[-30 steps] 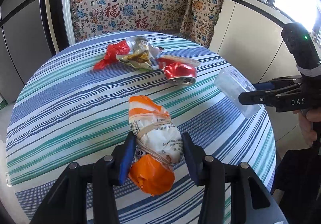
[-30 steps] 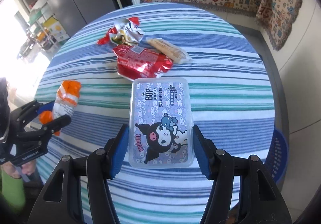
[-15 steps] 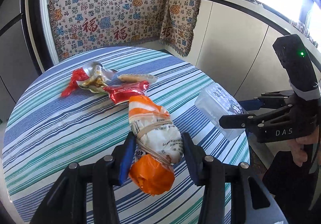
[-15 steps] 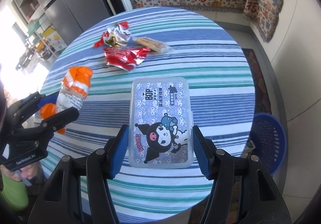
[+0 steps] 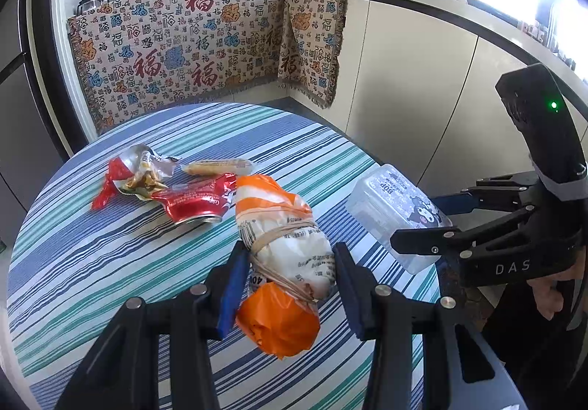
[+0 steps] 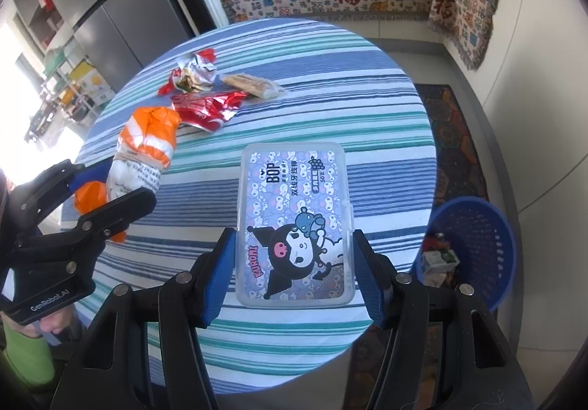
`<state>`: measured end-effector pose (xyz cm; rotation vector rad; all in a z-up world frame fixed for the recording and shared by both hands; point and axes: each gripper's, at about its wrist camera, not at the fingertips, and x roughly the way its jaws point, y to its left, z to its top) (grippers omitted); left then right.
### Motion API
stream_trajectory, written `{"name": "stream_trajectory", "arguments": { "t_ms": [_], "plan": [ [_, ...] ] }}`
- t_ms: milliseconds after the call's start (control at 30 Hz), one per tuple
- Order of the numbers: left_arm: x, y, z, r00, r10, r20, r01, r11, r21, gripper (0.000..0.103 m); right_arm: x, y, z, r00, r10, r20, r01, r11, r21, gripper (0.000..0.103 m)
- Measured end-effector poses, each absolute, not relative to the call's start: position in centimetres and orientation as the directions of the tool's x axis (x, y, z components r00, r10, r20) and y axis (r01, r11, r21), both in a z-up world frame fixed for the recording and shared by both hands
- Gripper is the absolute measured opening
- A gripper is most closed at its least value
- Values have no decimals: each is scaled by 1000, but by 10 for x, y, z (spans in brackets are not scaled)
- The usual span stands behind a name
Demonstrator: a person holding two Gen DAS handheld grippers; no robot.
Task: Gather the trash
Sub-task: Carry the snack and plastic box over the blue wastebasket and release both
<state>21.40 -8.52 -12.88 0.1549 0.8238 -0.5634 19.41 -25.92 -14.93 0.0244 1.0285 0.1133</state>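
My left gripper (image 5: 288, 283) is shut on an orange-and-white bag bundle (image 5: 284, 244) bound with rubber bands, held above the striped table (image 5: 110, 263). My right gripper (image 6: 296, 266) is shut on a clear plastic floss box (image 6: 296, 218) with a cartoon label, held above the table's near right part. The box also shows in the left wrist view (image 5: 397, 215), the bundle in the right wrist view (image 6: 143, 149). A crushed red can (image 5: 194, 202), a crumpled wrapper (image 5: 136, 178) and a wrapped sausage (image 5: 217, 167) lie on the table.
A blue plastic basket (image 6: 474, 248) with some trash in it stands on the floor to the right of the table. A patterned cloth (image 5: 205, 49) hangs behind. A white counter (image 5: 422, 79) runs along the right. A grey fridge (image 6: 110, 5) stands at the far left.
Both grippers have risen and drawn back from the table with their loads. The blue basket has come into the right wrist view.
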Motion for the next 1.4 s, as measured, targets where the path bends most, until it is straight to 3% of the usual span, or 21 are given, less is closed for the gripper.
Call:
{"name": "stream_trajectory", "arguments": {
  "t_ms": [633,1067,1400],
  "plan": [
    [223,-146,-139,456,-494,-740,609,780,-145,47,179,-324,-140,536,44,-843,38,996,76,63],
    [219,-294,-165,277,-615,-738,724,639,-261,47,154,-475,-158,506,-102,-856,318,945,75,63],
    [234,-383,-227,215,-573,-791,756,610,-237,47,163,-553,-198,478,-75,-875,393,909,137,63]
  ]
}}
